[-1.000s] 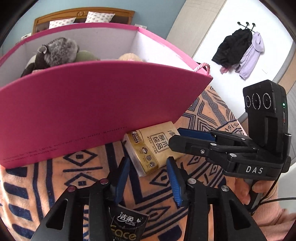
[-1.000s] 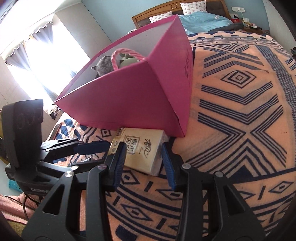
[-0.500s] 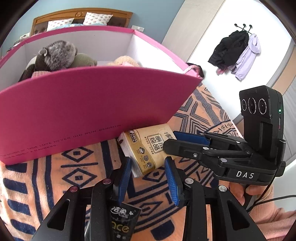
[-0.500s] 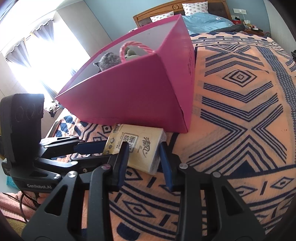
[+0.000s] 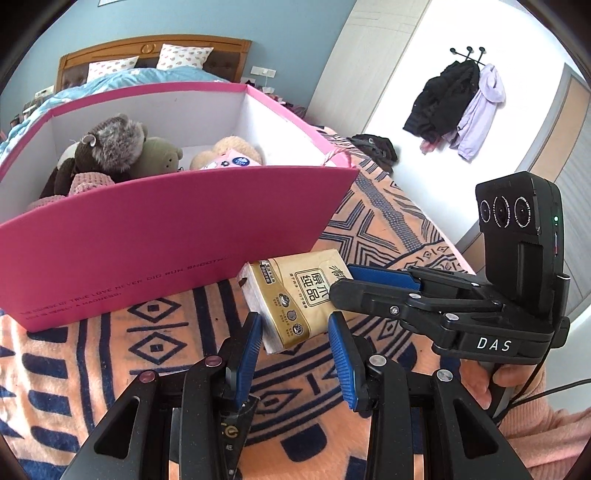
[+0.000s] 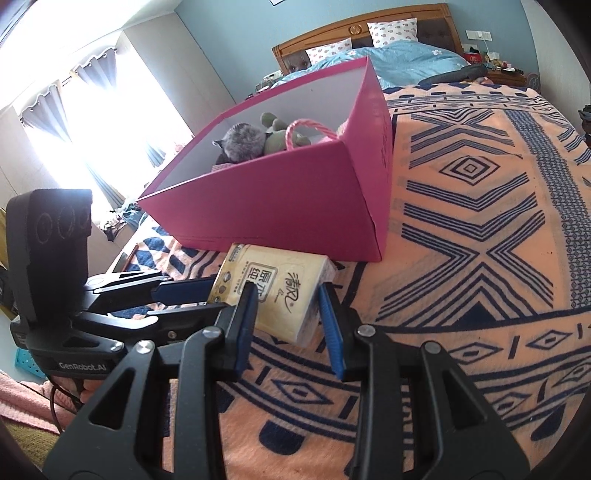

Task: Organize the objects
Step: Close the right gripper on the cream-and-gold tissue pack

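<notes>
Tissue pack (image 6: 275,291) lies just ahead between both claws, long axis across the right gripper (image 6: 286,325), whose parted jaws straddle it ungrasped; the left gripper (image 5: 295,341) is likewise released.

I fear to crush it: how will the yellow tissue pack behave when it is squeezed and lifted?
The tissue pack looks soft, so it probably dents between the fingers. Its glossy wrap may slip. It is likely light and, being flat, unlikely to roll.

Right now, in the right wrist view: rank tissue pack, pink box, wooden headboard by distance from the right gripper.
1. tissue pack: between the right gripper fingers, on the blanket.
2. pink box: just behind the pack, holding plush toys.
3. wooden headboard: far back, against the blue wall.
</notes>
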